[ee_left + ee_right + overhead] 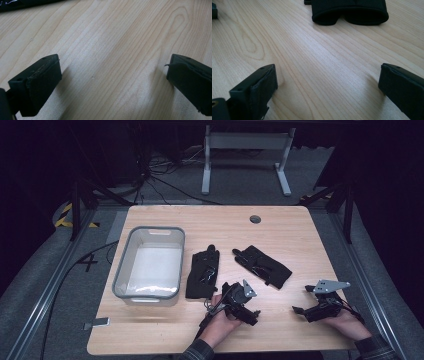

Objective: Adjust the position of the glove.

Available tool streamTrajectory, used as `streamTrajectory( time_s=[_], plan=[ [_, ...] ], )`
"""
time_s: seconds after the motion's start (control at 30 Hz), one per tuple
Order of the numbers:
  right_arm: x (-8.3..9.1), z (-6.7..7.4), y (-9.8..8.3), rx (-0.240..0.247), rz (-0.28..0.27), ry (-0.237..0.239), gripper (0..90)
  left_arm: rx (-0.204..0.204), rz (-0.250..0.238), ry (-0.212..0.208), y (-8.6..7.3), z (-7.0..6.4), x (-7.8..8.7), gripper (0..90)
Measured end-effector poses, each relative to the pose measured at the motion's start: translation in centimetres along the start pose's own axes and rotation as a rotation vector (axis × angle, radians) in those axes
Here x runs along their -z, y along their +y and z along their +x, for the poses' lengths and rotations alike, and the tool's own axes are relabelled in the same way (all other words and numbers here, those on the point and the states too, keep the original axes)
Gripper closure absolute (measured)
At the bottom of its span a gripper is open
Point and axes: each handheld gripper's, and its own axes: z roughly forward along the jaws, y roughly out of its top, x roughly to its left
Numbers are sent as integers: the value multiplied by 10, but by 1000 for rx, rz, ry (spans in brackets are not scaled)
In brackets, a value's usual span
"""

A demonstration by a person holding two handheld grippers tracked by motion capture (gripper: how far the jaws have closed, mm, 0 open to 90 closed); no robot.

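Seen from the high view, a wooden table (280,235) carries two black gloves side by side near its middle: the left glove (203,272) lies almost straight with its fingers pointing away from the person, and the right glove (262,265) lies slanted, its fingers toward the far left and its cuff toward the near right. Just beside the left glove, on its left, stands a grey bin (148,264) with nothing visible inside. The left gripper (239,301) rests low over the table at the near edge, just below the cuff of the left glove, held by the person's left hand (223,319). The right gripper (314,303) is further to the right, near the cuff of the right glove but apart from it, held by the right hand (350,324). Next, in the left gripper view, the two black jaws stand wide apart with bare wood between them, and a thin strip of a black glove (22,5) shows at the top left edge, well apart from the jaws. Finally, in the right gripper view, the jaws are also wide apart over bare wood with nothing between them, and the open cuff of the right glove (350,12) lies ahead of them at the top, not touching them.
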Motion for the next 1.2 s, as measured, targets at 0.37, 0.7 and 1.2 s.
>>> streamTrajectory(
  time_s=[0.37, 0.7, 1.2],
  plan=[
    [2, -2, 1, 16, 11, 13, 63, -6, 2, -4, 0, 1, 0, 0],
    [7, -4, 14, 20, 10, 29, 297, -14, 1, -14, 1, 2, -1, 0],
    [6, -15, 42, 7, -9, 68, 798, -7, 0, -8, 0, 2, 0, 0]
  ],
)
